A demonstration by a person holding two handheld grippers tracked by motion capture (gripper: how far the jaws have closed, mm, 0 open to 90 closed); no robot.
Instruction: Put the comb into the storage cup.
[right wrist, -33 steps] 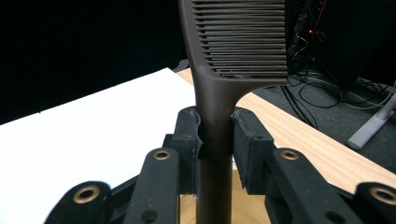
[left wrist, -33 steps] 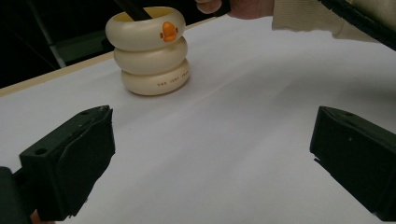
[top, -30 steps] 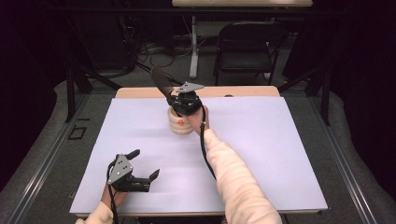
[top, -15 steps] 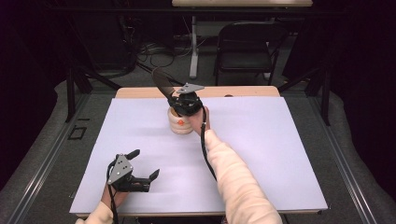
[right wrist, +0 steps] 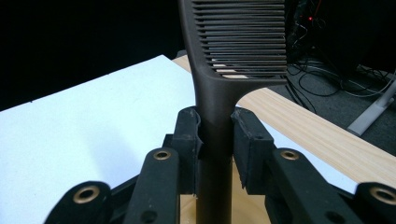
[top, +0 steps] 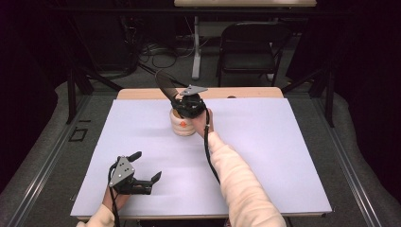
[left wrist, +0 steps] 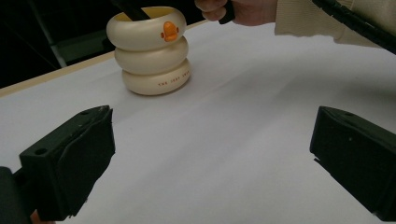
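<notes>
Now right gripper [right wrist: 214, 133] pinching comb [right wrist: 233, 51] handle over holder [top: 183, 124]; left gripper [top: 144, 166] idling spread, 7 o'clock.

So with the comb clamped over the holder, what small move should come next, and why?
Probably lower the comb straight down. The right gripper is shut on its handle, whose lower end already sits in the mouth of the cream holder. The jaws grip low on the handle, so open them once it rests inside. The left gripper sits open, apart from it.
</notes>
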